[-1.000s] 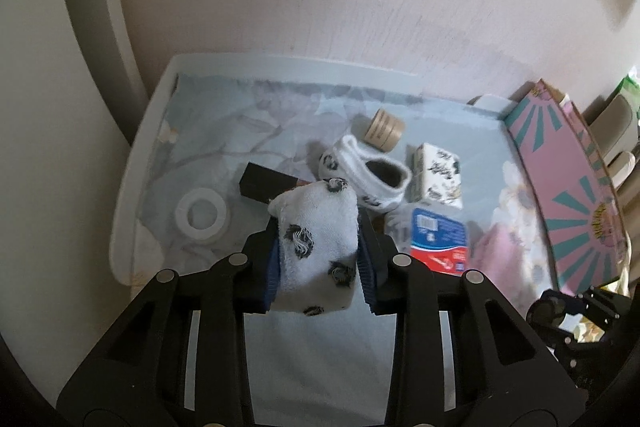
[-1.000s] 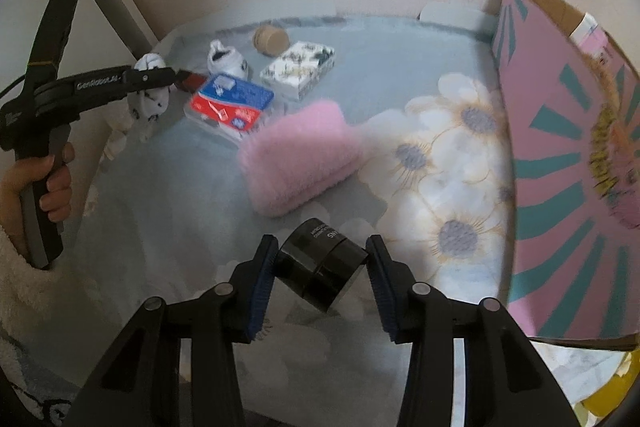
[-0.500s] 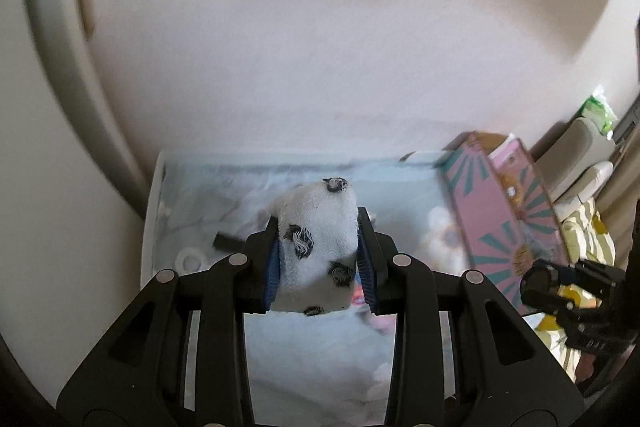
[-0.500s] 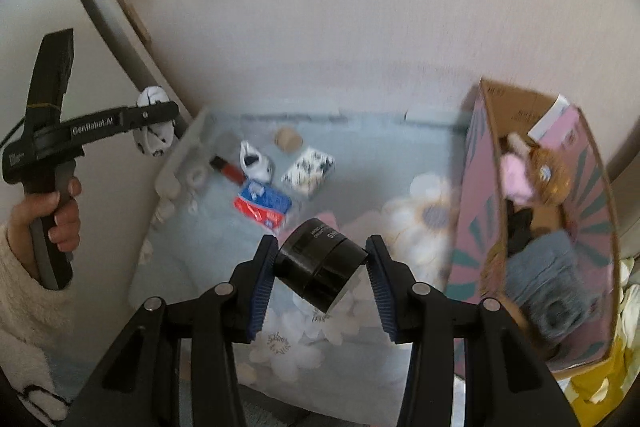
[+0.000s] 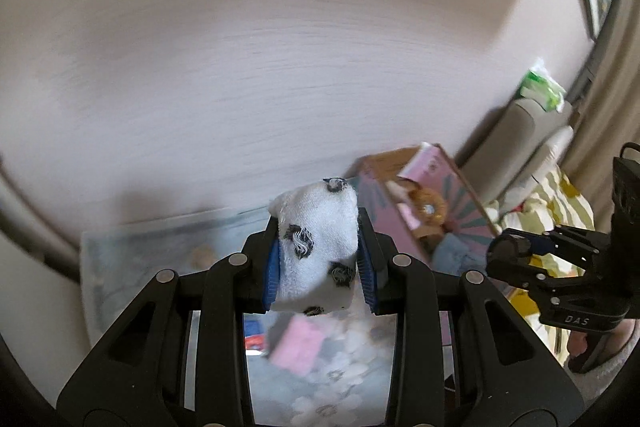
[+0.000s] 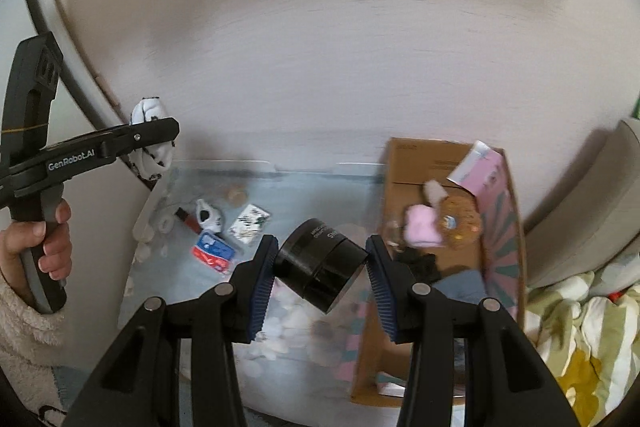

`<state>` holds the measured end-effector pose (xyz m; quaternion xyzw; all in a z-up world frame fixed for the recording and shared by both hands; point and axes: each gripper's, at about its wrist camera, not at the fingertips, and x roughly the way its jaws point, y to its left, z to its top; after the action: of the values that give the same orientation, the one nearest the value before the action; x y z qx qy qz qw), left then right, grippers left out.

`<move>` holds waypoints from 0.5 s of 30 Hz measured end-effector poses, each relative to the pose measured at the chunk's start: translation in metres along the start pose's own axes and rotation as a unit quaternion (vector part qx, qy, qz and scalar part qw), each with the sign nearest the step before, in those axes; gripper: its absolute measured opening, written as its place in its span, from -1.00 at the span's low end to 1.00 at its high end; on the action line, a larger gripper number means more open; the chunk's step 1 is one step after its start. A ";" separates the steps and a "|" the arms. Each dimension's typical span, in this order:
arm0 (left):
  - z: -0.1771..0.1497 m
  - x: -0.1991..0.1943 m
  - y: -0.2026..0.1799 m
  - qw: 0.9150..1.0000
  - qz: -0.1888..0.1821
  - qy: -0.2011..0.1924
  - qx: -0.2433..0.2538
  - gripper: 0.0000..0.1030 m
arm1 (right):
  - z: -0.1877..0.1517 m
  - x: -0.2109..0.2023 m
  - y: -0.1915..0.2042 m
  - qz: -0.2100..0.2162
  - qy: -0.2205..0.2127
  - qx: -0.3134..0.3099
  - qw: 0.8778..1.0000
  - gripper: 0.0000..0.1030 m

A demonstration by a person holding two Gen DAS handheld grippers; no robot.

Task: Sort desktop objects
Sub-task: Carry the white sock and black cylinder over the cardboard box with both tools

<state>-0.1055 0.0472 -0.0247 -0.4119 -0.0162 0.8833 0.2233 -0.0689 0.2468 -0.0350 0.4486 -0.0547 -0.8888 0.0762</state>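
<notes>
Gripping a white sock with black markings, the left claw holds it in the air above the tabletop. The right claw is clamped on a black cylindrical jar, tilted, also in the air. Far below on the tabletop's left lie a second sock, a red-and-blue packet and a patterned tissue pack. A cardboard box on the right holds plush toys.

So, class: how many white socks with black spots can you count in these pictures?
2. One sock is clamped in the left tool, raised above the table. The other sock lies on the table beside a red-and-blue packet. Others may be hidden in the box.
</notes>
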 end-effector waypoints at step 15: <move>0.013 0.108 -0.125 0.992 -0.075 0.062 0.078 -0.43 | -0.032 0.005 -0.086 -0.040 0.026 0.081 0.996 -0.19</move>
<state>-0.1285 0.2058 -0.0673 -0.4446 0.0358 0.8356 0.3206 -0.0537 0.3297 -0.0727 0.4783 -0.1070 -0.8716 0.0052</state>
